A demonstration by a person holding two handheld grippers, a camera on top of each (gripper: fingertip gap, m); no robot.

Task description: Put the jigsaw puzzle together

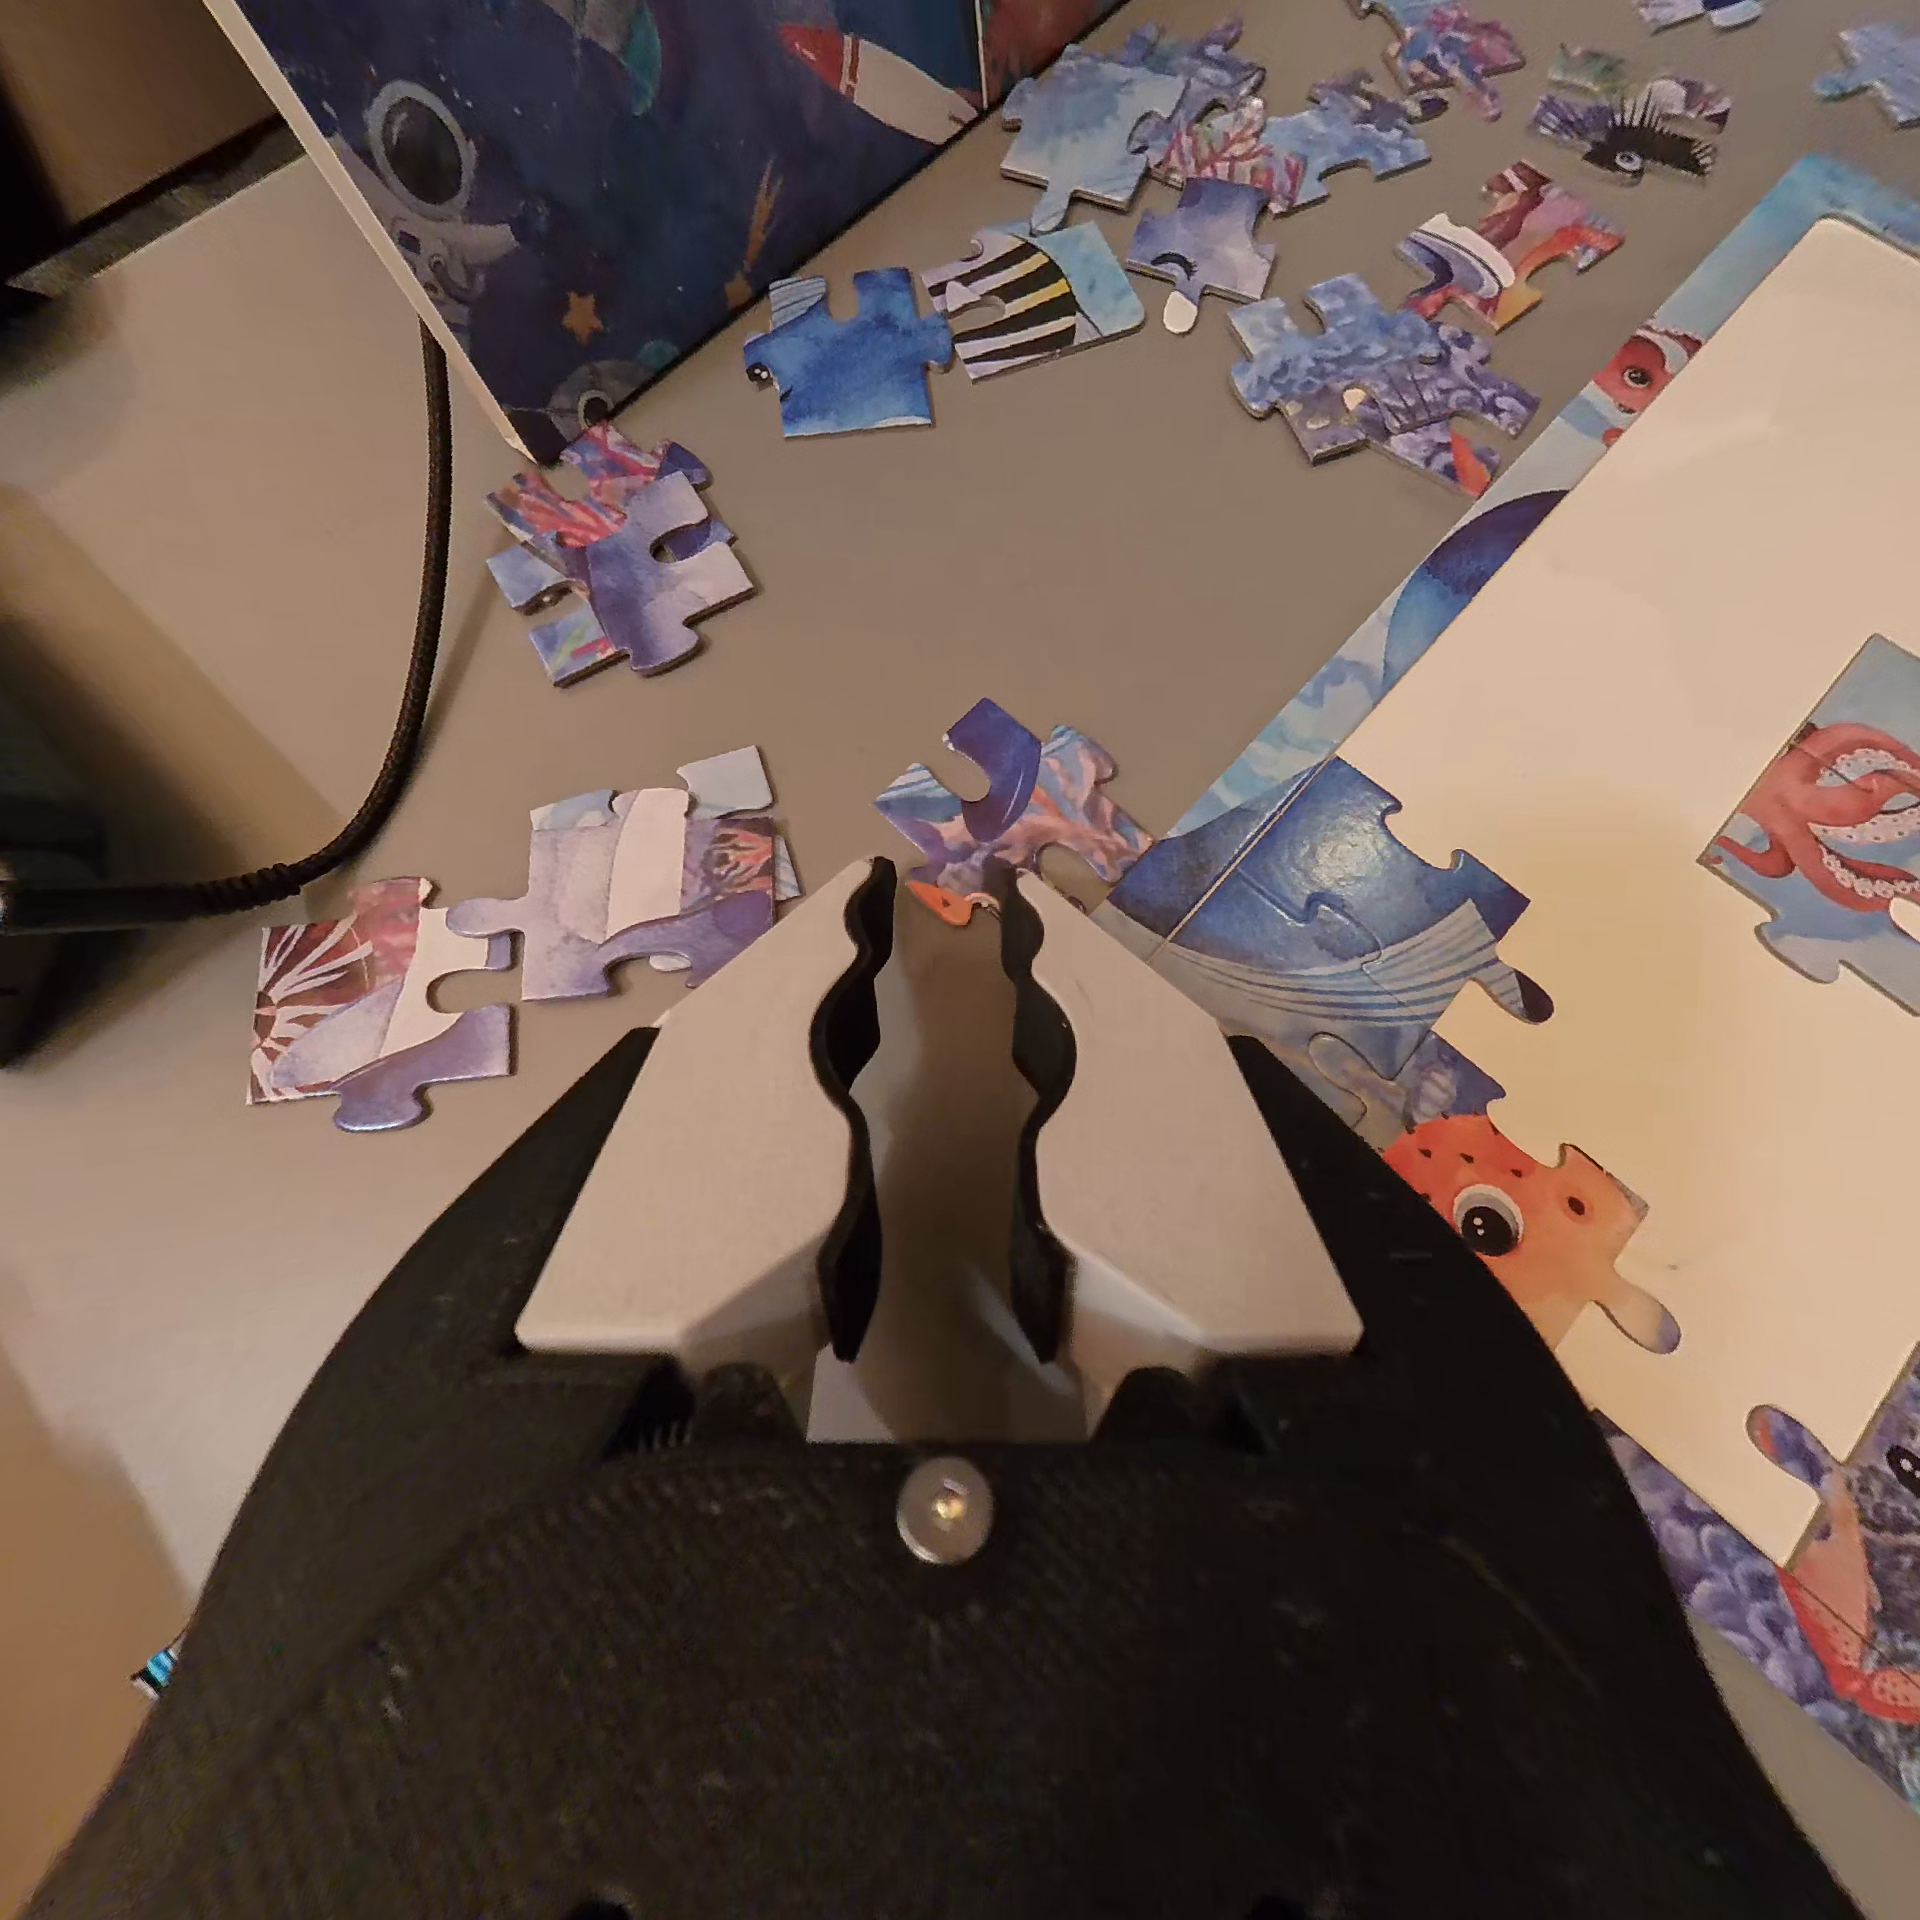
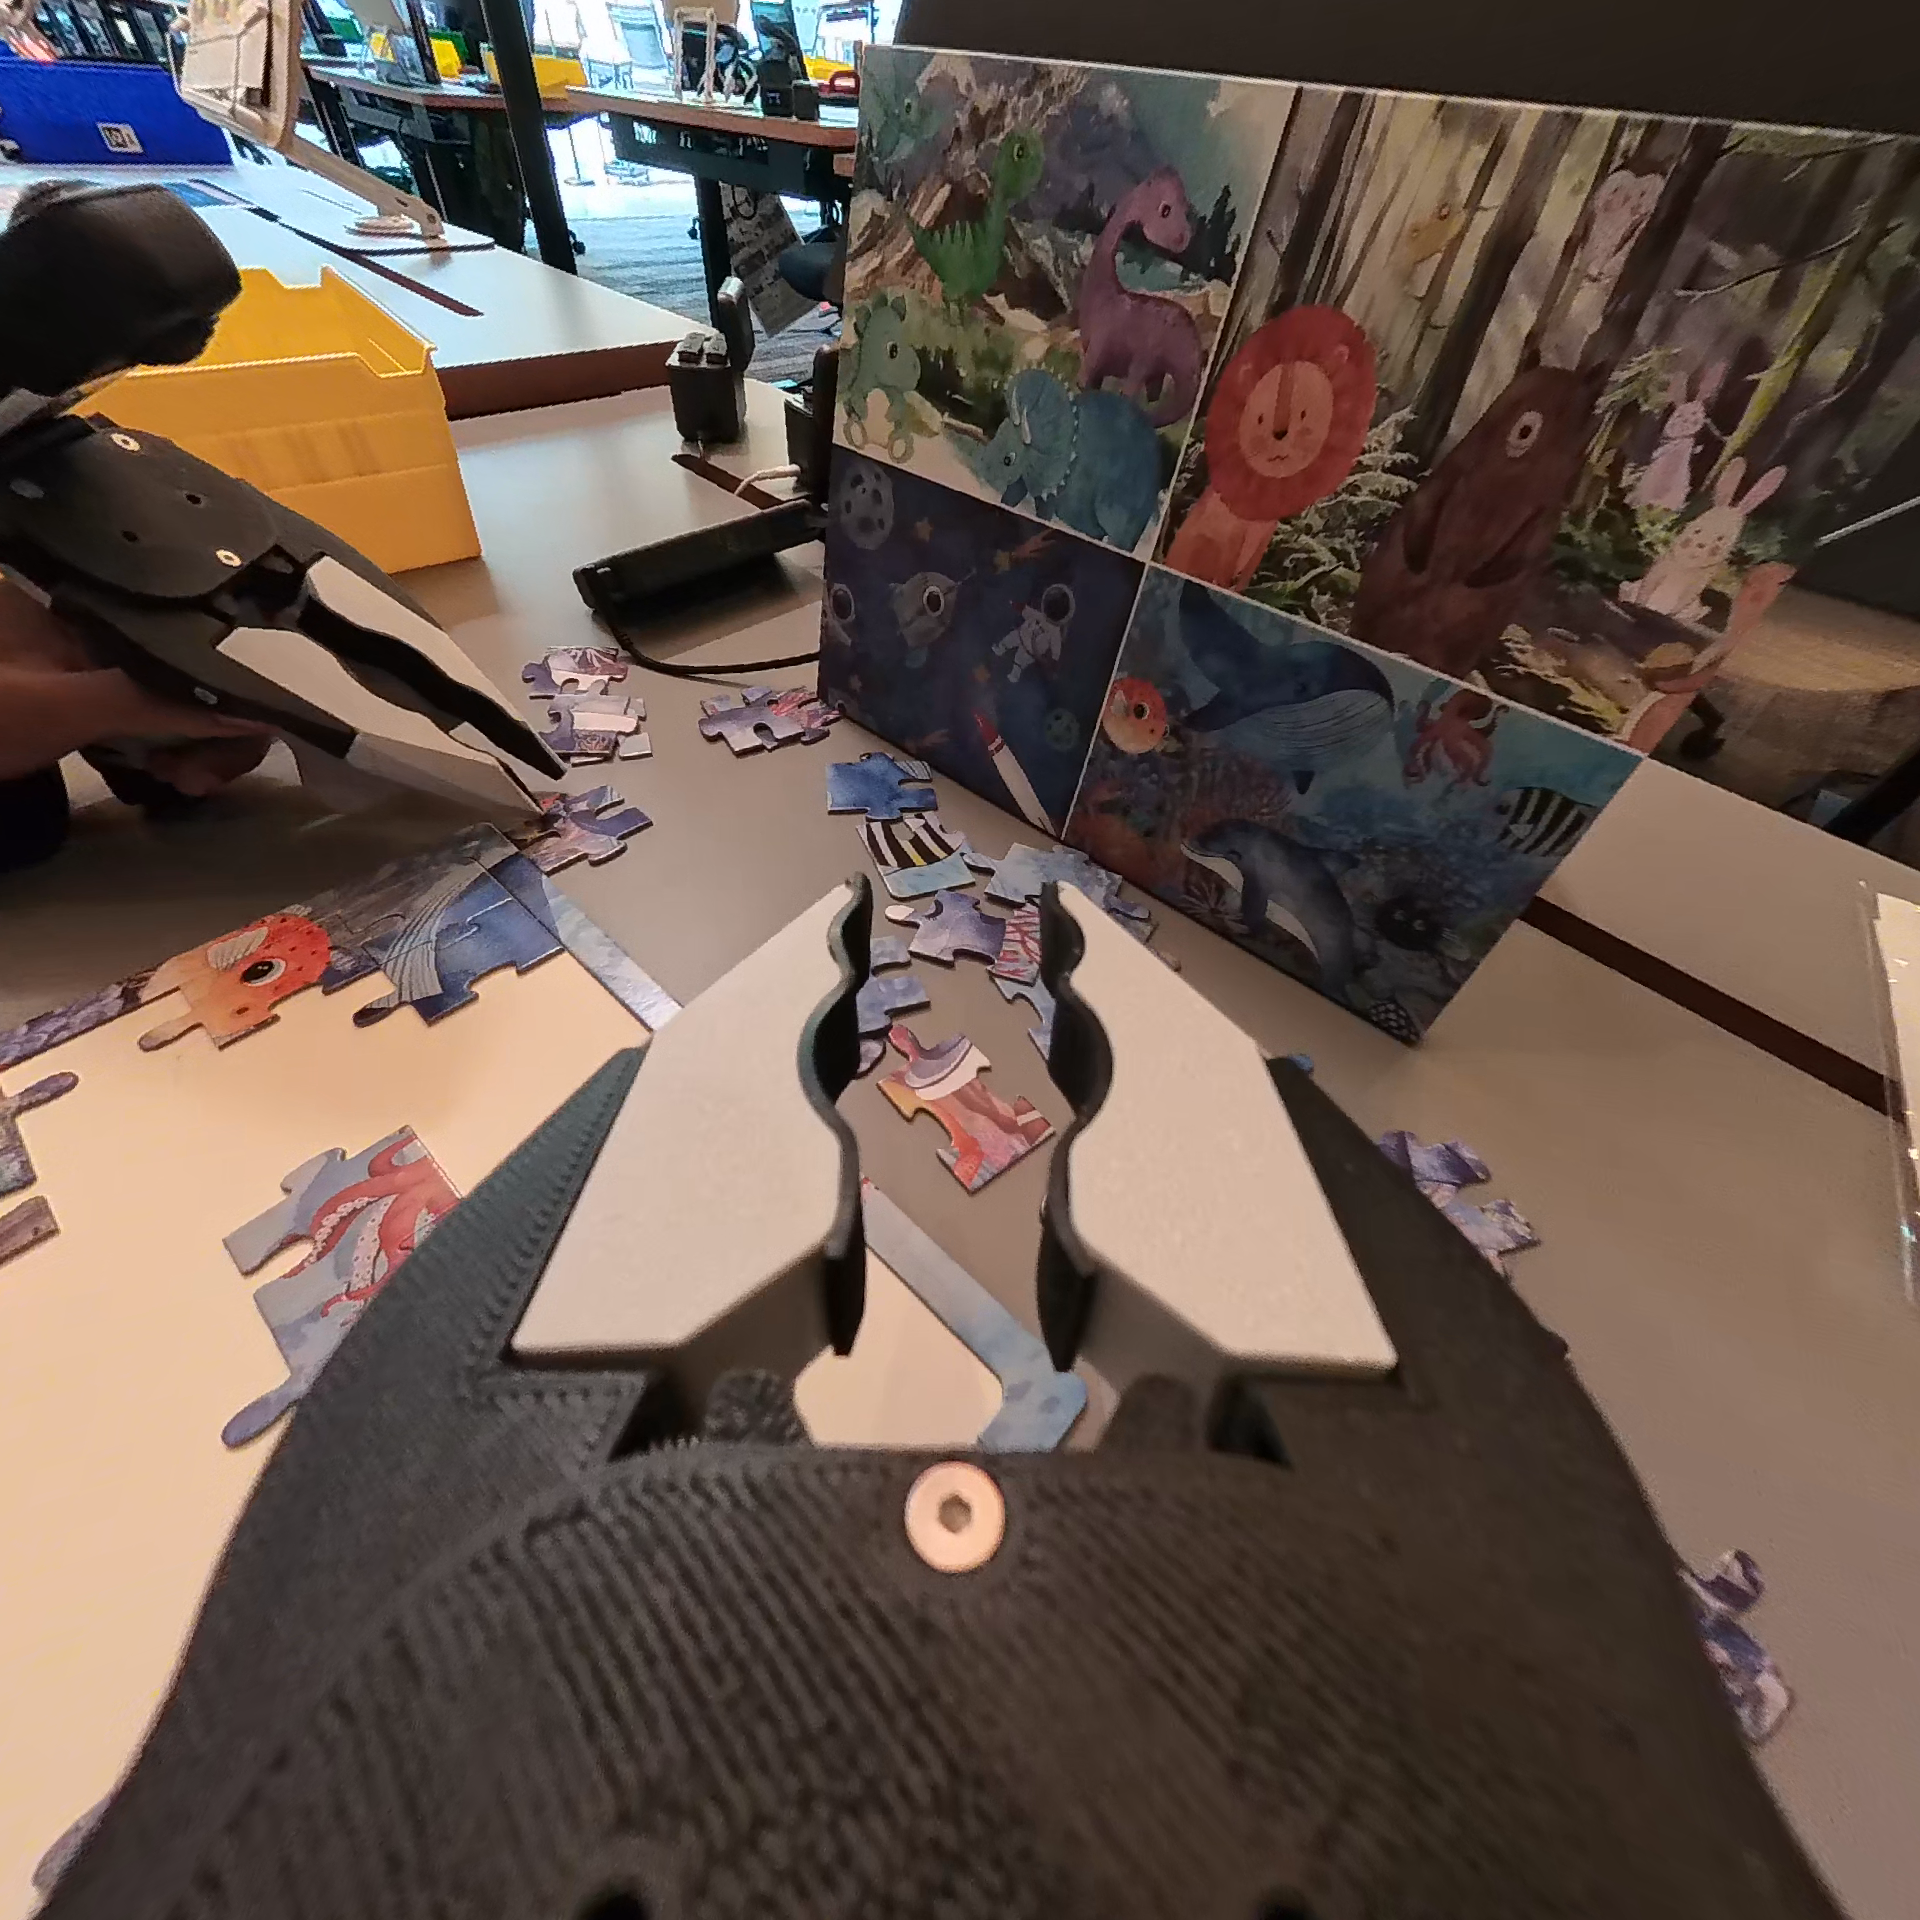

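Observation:
The puzzle tray (image 1: 1558, 623) has a white floor and a blue frame. Fitted whale pieces (image 1: 1320, 914) and an orange pufferfish piece (image 1: 1507, 1216) sit along its left edge, and an octopus piece (image 1: 1839, 821) lies inside. My left gripper (image 1: 948, 883) is open, tips down at the table. The near edge of a purple coral piece (image 1: 997, 800) lies between its fingertips, just outside the tray corner. It also shows in the right wrist view (image 2: 540, 790). My right gripper (image 2: 956, 904) is open and empty above the tray's far corner (image 2: 623, 987). A red and white piece (image 2: 961, 1122) lies beyond it.
Several loose pieces (image 1: 852, 353) lie scattered on the grey table. A picture board (image 2: 1351, 520) stands upright at the back. A black cable (image 1: 426, 623) runs along the left, with a black device (image 2: 686, 561) and a yellow bin (image 2: 301, 416) behind. A hand (image 2: 156, 738) holds the left gripper. Left tips to right tips: about 25 cm.

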